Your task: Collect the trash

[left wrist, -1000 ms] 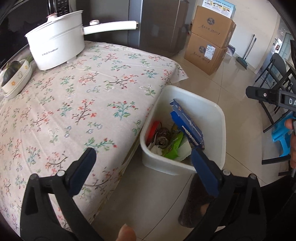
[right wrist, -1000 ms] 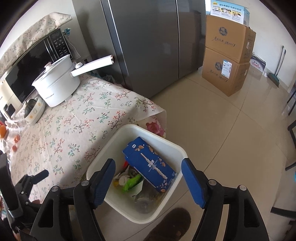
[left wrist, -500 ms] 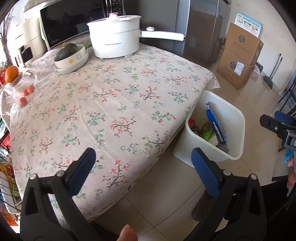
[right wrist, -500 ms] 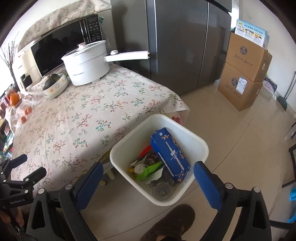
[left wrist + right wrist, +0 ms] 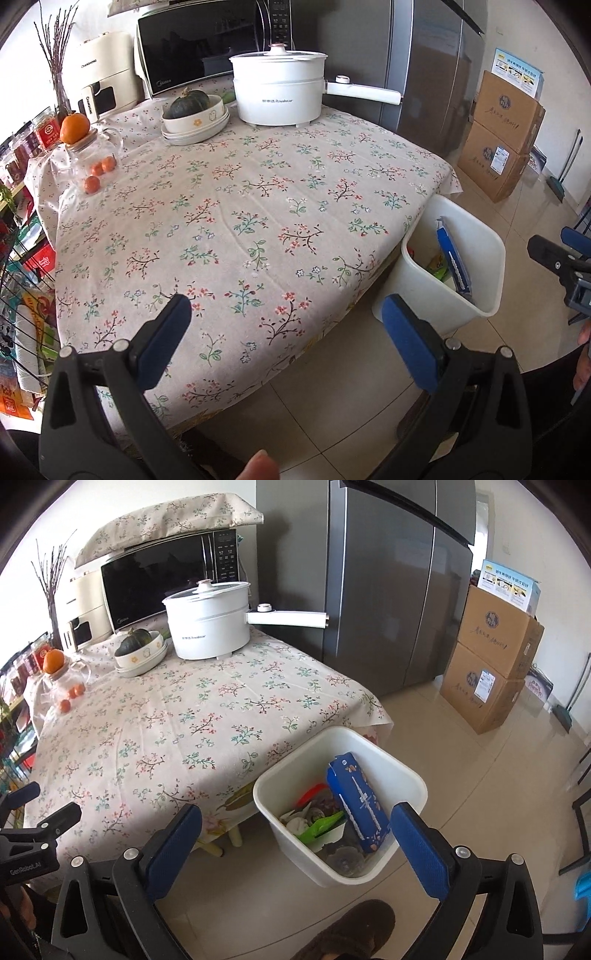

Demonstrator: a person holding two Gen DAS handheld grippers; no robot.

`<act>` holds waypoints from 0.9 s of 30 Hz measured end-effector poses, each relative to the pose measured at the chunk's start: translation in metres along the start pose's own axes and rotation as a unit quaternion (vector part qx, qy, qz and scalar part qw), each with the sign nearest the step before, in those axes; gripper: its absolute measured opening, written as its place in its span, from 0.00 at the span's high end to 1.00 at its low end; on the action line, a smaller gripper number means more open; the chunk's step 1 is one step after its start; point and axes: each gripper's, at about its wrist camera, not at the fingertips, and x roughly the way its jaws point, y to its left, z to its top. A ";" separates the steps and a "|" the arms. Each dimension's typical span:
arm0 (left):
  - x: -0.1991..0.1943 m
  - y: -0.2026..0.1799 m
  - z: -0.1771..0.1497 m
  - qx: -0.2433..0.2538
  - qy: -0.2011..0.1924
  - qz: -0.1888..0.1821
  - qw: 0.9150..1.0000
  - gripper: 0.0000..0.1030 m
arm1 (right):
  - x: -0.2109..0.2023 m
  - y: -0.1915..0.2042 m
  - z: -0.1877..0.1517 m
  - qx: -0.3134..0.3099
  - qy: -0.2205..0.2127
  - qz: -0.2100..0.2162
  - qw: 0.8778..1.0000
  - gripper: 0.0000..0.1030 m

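Right tongs (image 5: 293,834): jaws spread wide, having just finished opening; nothing between the blue pads, nothing touched. They hang over the tiled floor, pointing down and forward.
Left tongs (image 5: 286,325): jaws wide, empty; the left pad lies in the picture over the floral cloth at the table's near edge, the right pad over the floor beside the bin. No contact with either.
Slipper (image 5: 351,928): a brown fuzzy one at the bottom of the right view, below the right tongs, just short of the bin.
Thumb tip (image 5: 258,466): shows at the bottom edge of the left view, between the tong arms.
White bin (image 5: 413,775): stands on the floor tight against the table's corner, just ahead of the right tongs and slightly right of their centre line; in the left view it sits ahead and to the right of the left tongs.
Trash in bin: a blue carton (image 5: 356,801) leans upright along the right wall; a green wrapper (image 5: 321,823), white crumpled paper and a red piece lie beside it on the left.
Table (image 5: 258,206): the cloth is bare across the near and middle part.
Far end of table: a white electric pot (image 5: 280,92) with a long handle, a bowl with a dark squash (image 5: 188,105), a glass jar with small oranges (image 5: 94,166).
Behind: a microwave (image 5: 166,579), a grey fridge (image 5: 388,590), stacked cardboard boxes (image 5: 491,657).
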 end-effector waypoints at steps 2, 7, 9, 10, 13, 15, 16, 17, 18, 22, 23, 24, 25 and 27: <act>-0.003 0.001 0.000 -0.001 -0.008 0.006 1.000 0.01 | 0.001 0.004 0.000 -0.004 -0.001 0.000 1.000 0.00; -0.006 0.002 0.000 -0.009 -0.016 0.007 1.000 0.01 | 0.000 0.014 0.001 -0.017 -0.006 -0.003 1.000 0.00; -0.006 0.002 0.001 -0.009 -0.016 0.006 1.000 0.01 | 0.001 0.017 0.001 -0.021 -0.007 -0.003 1.000 0.00; -0.006 0.001 0.001 -0.009 -0.017 0.006 1.000 0.01 | 0.001 0.018 0.001 -0.022 -0.007 -0.003 1.000 0.00; -0.005 0.001 0.001 -0.010 -0.015 0.005 1.000 0.01 | 0.002 0.020 0.001 -0.025 -0.007 -0.003 1.000 0.00; -0.004 0.001 0.000 -0.010 -0.013 0.003 1.000 0.01 | 0.003 0.020 0.001 -0.026 -0.006 -0.002 1.000 0.00; -0.004 0.001 0.000 -0.010 -0.013 0.003 1.000 0.01 | 0.003 0.020 0.001 -0.026 -0.005 -0.002 1.000 0.00; -0.004 0.001 0.000 -0.010 -0.013 0.003 1.000 0.01 | 0.004 0.020 0.001 -0.025 -0.005 -0.001 1.000 0.00; -0.004 0.001 0.000 -0.011 -0.013 0.002 1.000 0.01 | 0.004 0.021 0.001 -0.025 -0.005 -0.001 1.000 0.00; -0.004 0.001 0.000 -0.010 -0.013 0.001 1.000 0.01 | 0.003 0.021 0.002 -0.025 -0.006 -0.002 1.000 0.00; -0.004 0.001 0.000 -0.011 -0.013 0.001 1.000 0.01 | 0.003 0.021 0.002 -0.025 -0.007 -0.002 1.000 0.00; -0.005 0.001 0.000 -0.012 -0.013 0.001 1.000 0.01 | 0.003 0.020 0.001 -0.024 -0.007 -0.002 1.000 0.00; -0.005 0.001 0.000 -0.012 -0.013 0.000 1.000 0.01 | 0.003 0.020 0.001 -0.023 -0.007 -0.002 1.000 0.00; -0.005 0.001 0.000 -0.013 -0.013 0.000 1.000 0.01 | 0.003 0.019 0.002 -0.022 -0.008 -0.003 1.000 0.00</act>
